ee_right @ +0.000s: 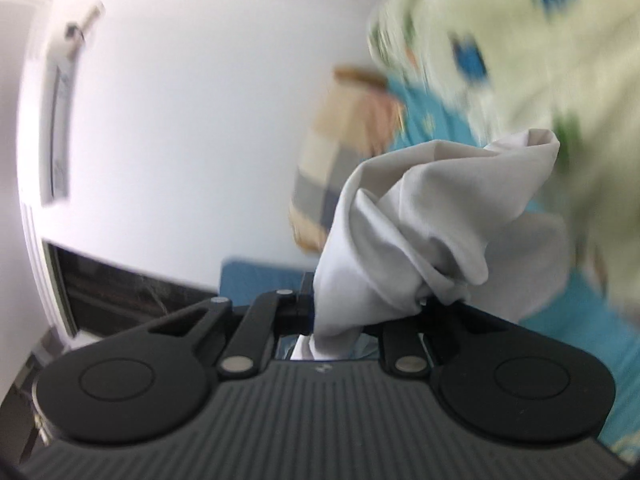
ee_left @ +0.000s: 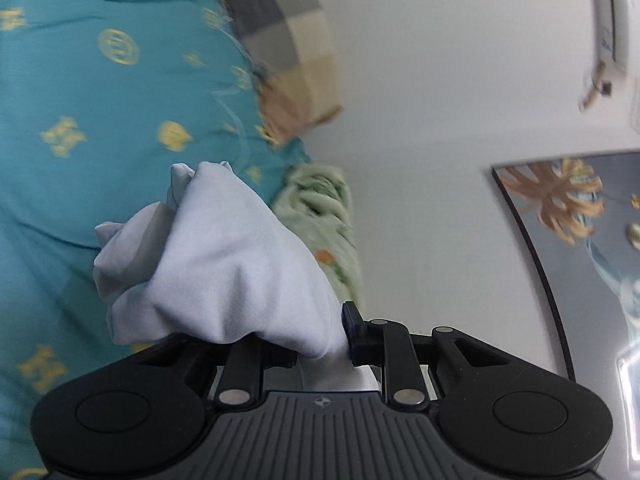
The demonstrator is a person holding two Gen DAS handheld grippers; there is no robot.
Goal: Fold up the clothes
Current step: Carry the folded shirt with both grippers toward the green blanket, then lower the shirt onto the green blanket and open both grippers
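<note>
The left tool (ee_left: 320, 344) is clamped on a bunch of white garment (ee_left: 224, 264), held up against a teal bedspread (ee_left: 80, 120). Only the left view shows a framed flower picture (ee_left: 580, 216) at right. The right tool (ee_right: 360, 312) pinches white cloth (ee_right: 420, 232) too, nearly level; its background is blurred.

1. The left wrist view looks forward over its own black fingers, roughly level, very near a bunched white cloth (ee_left: 224, 264), facing a teal patterned bedspread (ee_left: 100, 120) and a white wall (ee_left: 420, 120).
2. The right wrist view sits likewise, much blurred.
3. Both share the checked pillow (ee_left: 288, 48) (ee_right: 332, 184), bedspread and wall.
</note>
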